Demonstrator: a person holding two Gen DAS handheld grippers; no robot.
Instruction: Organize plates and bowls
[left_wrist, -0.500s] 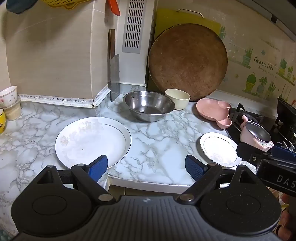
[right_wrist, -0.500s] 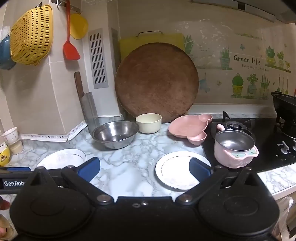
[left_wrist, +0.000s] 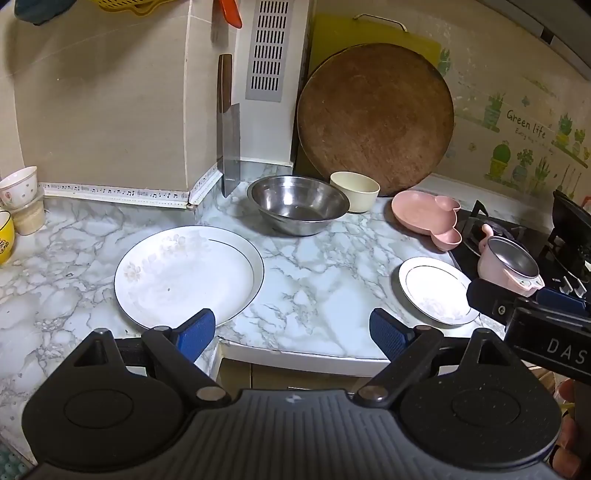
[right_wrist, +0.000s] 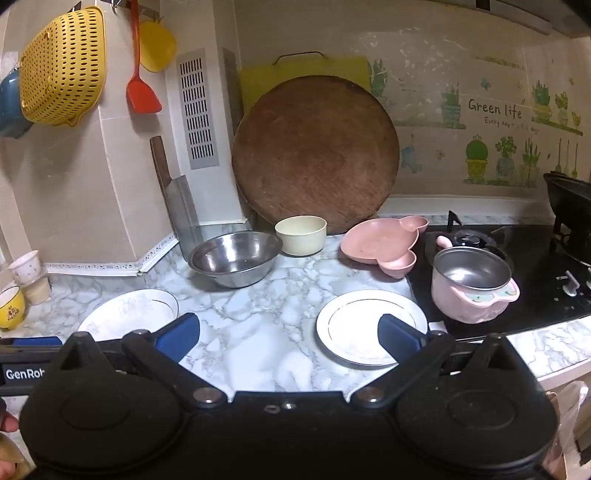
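Observation:
A large white plate (left_wrist: 184, 273) (right_wrist: 129, 310) lies on the marble counter at the left. A small white plate (left_wrist: 436, 290) (right_wrist: 365, 325) lies at the right near the stove. Behind them stand a steel bowl (left_wrist: 297, 208) (right_wrist: 234, 258), a cream bowl (left_wrist: 354, 190) (right_wrist: 301, 240) and a pink divided dish (left_wrist: 424, 216) (right_wrist: 380, 243). My left gripper (left_wrist: 293, 332) is open and empty at the counter's front edge, its left pad over the large plate's rim. My right gripper (right_wrist: 288, 339) is open and empty, its right pad over the small plate.
A pink pot (right_wrist: 472, 288) sits on the black stove (right_wrist: 535, 266) at the right. A cleaver (left_wrist: 229, 147), a round wooden board (right_wrist: 314, 155) and a yellow board lean on the back wall. Cups (left_wrist: 18, 199) stand at the far left.
Both grippers have stayed nearly where they were, still open; the left view has shifted only slightly. Nothing on the counter has moved.

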